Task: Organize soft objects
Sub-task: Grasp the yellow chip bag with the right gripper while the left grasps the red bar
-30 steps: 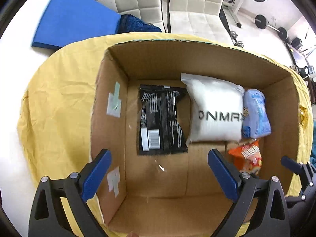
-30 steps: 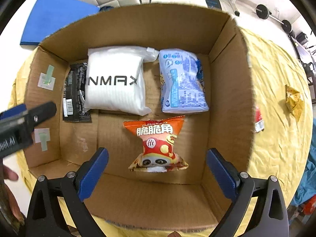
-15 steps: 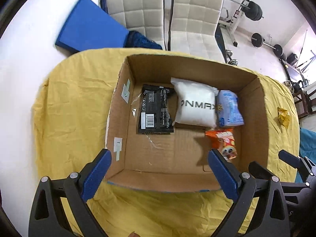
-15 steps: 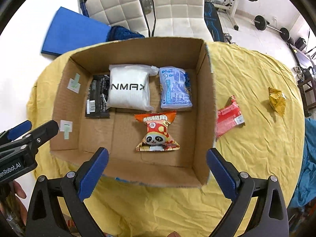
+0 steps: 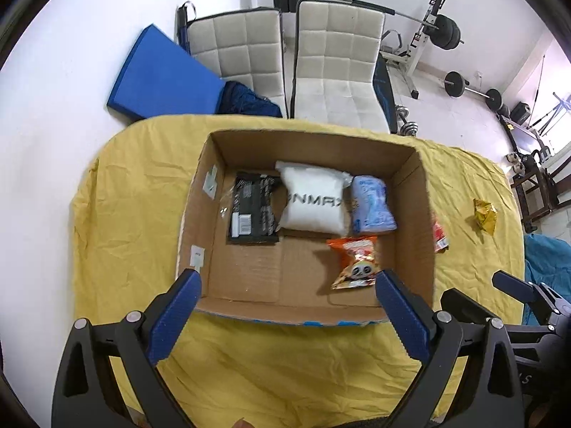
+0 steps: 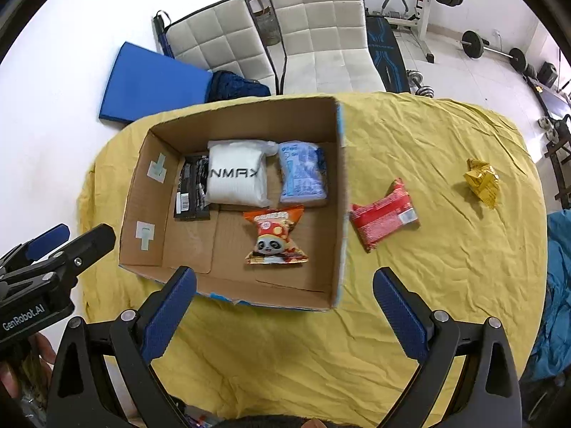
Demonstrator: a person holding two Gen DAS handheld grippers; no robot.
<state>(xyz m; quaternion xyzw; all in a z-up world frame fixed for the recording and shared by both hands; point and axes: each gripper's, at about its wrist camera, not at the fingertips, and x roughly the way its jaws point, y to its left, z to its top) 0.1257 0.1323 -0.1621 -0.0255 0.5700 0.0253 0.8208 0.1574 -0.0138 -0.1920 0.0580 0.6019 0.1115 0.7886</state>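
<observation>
Right wrist view: my right gripper [image 6: 283, 301] and left gripper [image 5: 287, 303] gape empty; red snack packet [image 6: 383, 215] lies centre-right beside cardboard box [image 6: 340, 214].

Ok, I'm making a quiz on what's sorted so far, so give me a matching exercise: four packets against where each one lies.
1. orange panda snack packet
2. red foil packet
3. crumpled yellow wrapper
4. black flat packet

A. cloth, far right
B. box, left end
C. cloth, beside box wall
D. box, near middle

Pairs: 1-D, 2-C, 3-A, 4-B
</observation>
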